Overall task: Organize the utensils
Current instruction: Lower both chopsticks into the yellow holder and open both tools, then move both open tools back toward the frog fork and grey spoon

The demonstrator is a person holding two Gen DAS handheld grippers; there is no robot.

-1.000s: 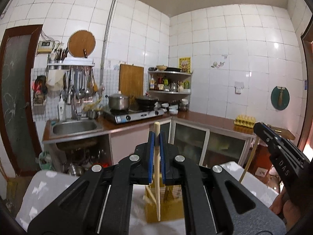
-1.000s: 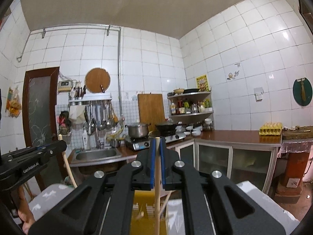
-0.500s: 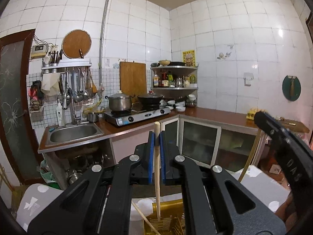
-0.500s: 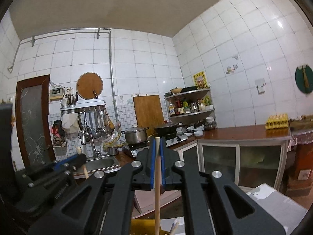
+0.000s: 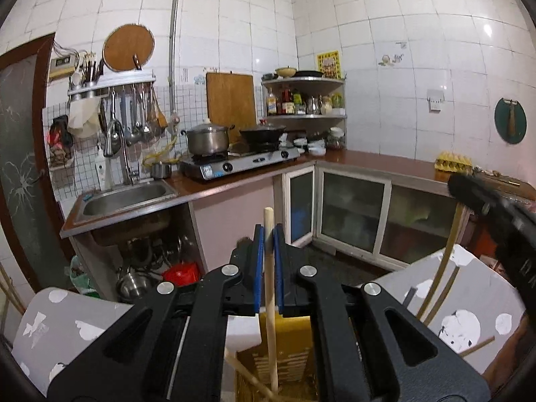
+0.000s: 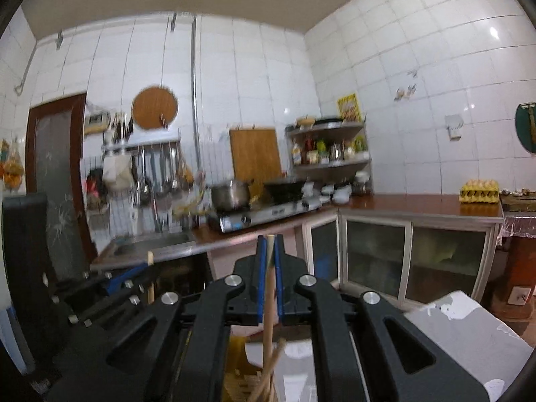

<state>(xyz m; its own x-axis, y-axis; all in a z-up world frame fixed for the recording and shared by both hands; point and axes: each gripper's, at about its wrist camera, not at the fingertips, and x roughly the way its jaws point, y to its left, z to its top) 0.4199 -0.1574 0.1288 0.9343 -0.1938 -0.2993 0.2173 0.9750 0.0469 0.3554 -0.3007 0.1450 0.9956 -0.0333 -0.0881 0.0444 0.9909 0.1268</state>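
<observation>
The left gripper [image 5: 268, 261] is clenched on a wooden chopstick [image 5: 270, 301], held near upright between the blue pads. The chopstick's lower end stands inside the yellow slatted holder [image 5: 294, 361], directly below the jaws. A second loose stick [image 5: 246, 378] leans across the holder's near left corner.

The right gripper [image 6: 270, 268] is likewise clenched on its own chopstick [image 6: 268, 318]. The lower end of that chopstick reaches down to the holder [image 6: 238, 368], beside another thin stick already leaning there. The right wrist view is motion-blurred, so whether this tip is inside the holder's mouth or only above its rim cannot be confirmed.

Hazards from this state:

1. Tip collision. Both held sticks converge on the same holder. If lowered together, they may strike each other or the sticks already leaning inside, and deflect out over the rim.
2. Missed mouth. A tilted stick released above the rim may fall outside the holder onto the grey patterned tabletop [image 5: 469, 301].
3. Holder tip-over. The holder looks light. Sideways pressure from a clamped stick against its wall could topple it and spill its contents.
4. Gripper contact. The two grippers work close beside the holder and may knock together.
</observation>
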